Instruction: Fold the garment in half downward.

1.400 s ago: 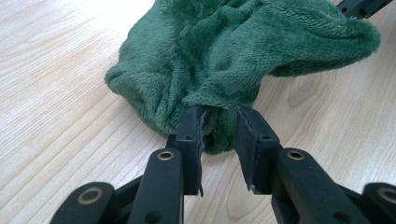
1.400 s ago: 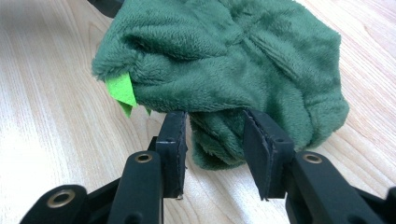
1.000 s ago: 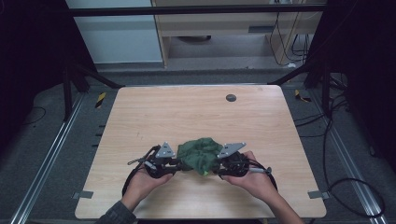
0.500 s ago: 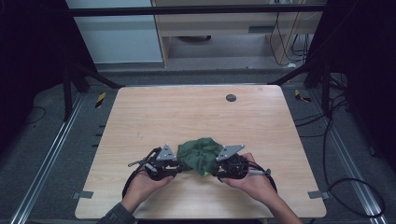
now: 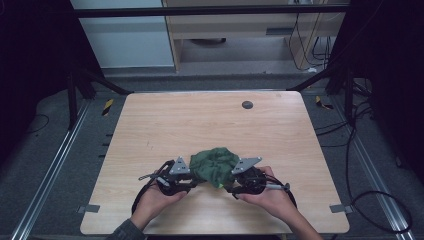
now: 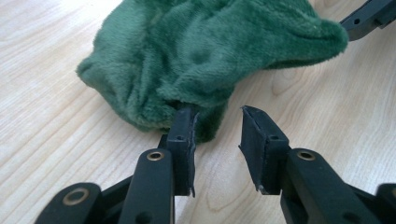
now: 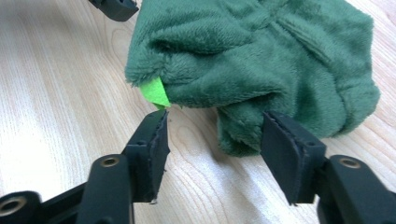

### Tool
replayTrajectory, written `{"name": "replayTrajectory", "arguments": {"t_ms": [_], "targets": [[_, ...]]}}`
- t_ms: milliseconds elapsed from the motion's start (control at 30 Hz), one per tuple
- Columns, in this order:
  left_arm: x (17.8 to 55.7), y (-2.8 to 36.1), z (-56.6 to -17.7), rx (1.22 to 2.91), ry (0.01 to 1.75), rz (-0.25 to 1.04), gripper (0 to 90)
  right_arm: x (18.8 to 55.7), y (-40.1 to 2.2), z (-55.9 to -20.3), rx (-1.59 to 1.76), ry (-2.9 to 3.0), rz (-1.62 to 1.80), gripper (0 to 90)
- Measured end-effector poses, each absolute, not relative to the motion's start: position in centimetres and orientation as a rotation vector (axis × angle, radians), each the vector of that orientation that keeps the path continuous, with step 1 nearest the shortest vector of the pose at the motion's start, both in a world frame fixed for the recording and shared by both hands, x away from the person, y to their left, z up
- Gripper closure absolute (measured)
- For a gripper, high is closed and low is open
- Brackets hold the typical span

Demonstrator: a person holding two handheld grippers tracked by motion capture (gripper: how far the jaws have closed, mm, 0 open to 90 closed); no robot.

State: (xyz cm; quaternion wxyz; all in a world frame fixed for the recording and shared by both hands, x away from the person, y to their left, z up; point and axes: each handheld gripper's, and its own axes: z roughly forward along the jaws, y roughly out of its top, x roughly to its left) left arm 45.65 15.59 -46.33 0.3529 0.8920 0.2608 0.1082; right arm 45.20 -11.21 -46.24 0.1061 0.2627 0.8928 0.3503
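Note:
A crumpled dark green plush cloth (image 5: pixel 215 162) lies on the wooden table (image 5: pixel 200 120) near its front edge, between the two hand-held grippers. My left gripper (image 5: pixel 196 178) points at the cloth's left side. In the left gripper view (image 6: pixel 217 116) its jaws have just been opening; one tip touches the cloth's (image 6: pixel 205 51) hem and bare wood shows in the gap. My right gripper (image 5: pixel 228 182) faces the cloth from the right. Its jaws (image 7: pixel 215 119) have also just been opening, with a loose fold of cloth (image 7: pixel 261 56) between them, unpressed. A bright green tag (image 7: pixel 156 92) sticks out.
A small dark round spot (image 5: pixel 247 104) marks the table's far side. Black frame posts (image 5: pixel 75 95) stand at the left and right of the table, and cables (image 5: pixel 380 200) trail on the floor at the right. A cabinet (image 5: pixel 225 30) stands beyond the table.

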Motion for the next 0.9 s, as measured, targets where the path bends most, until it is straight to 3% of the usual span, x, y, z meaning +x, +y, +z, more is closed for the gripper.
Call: {"name": "replayTrajectory", "arguments": {"t_ms": [333,900], "targets": [[45.3,15.6,-46.4,2.319,0.676,0.295,56.9,44.8,-11.3,-46.6,0.772,2.606,1.023,28.3],[44.4,16.0,-45.4,2.293,0.752,0.287,13.7,44.1,-12.8,-46.0,0.815,2.565,1.025,8.2]]}}
